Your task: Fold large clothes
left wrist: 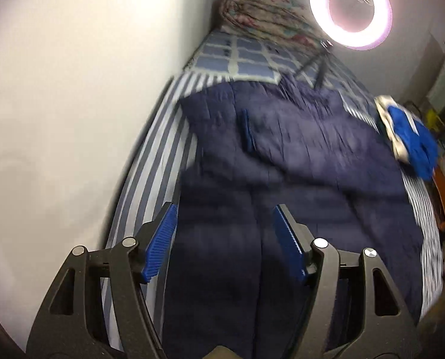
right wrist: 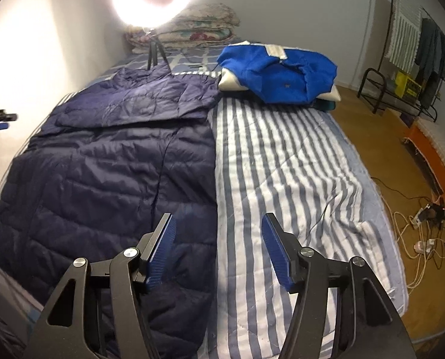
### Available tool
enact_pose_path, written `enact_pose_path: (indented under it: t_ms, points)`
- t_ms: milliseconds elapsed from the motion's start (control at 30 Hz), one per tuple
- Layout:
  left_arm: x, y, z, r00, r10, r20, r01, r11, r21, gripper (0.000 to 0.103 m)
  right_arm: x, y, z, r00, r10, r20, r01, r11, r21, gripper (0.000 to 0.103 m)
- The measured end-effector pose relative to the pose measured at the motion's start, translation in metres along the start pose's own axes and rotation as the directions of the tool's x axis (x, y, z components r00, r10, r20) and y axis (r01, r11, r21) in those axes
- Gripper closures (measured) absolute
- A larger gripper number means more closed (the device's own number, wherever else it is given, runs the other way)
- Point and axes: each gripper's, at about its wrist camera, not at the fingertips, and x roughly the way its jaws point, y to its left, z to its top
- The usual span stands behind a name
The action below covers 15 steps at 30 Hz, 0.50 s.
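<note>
We hold both the left gripper (left wrist: 225, 218) and right gripper (right wrist: 218, 227) spread wide, gripping nothing. One navy jacket (right wrist: 109, 161) covers the bed's (right wrist: 282, 161) left side; one blue garment (right wrist: 279, 71) sits at its far right corner.

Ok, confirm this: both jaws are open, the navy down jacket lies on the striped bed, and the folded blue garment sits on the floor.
One thing is wrong: the folded blue garment sits on the striped bed, near its far right edge, not on the floor, as the right wrist view shows. Both jaws are open, and the navy down jacket lies on the bed.

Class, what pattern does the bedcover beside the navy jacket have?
Blue-grey and white stripes on the bedcover, clearest in the right wrist view.
</note>
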Motion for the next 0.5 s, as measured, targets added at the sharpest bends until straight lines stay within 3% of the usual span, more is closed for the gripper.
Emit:
enact_pose_path:
  t_ms: [100, 233, 333, 500]
  points:
    - [-0.022, 0.009, -0.047, 0.999, 0.004, -0.049, -0.004, 1.0, -0.007, 0.034, 0.002, -0.006, -0.012, 0.998, 0.056, -0.031, -0.056, 0.998, 0.016, 0.044]
    - [-0.024, 0.027, -0.1, 0.991, -0.018, -0.135, 0.005, 0.995, -0.096, 0.034, 0.007, -0.02, -0.026, 0.989, 0.126, -0.079, -0.121, 0.991, 0.062, 0.044]
    - [-0.016, 0.035, -0.13, 0.982, -0.021, -0.189, -0.002, 0.992, -0.124, 0.034, 0.018, -0.036, -0.036, 0.969, 0.202, -0.14, -0.183, 0.973, 0.137, 0.044]
    - [-0.006, 0.048, -0.168, 0.968, -0.03, -0.249, -0.014, 0.985, -0.173, 0.034, 0.025, -0.05, -0.053, 0.951, 0.256, -0.174, -0.216, 0.951, 0.222, 0.044]
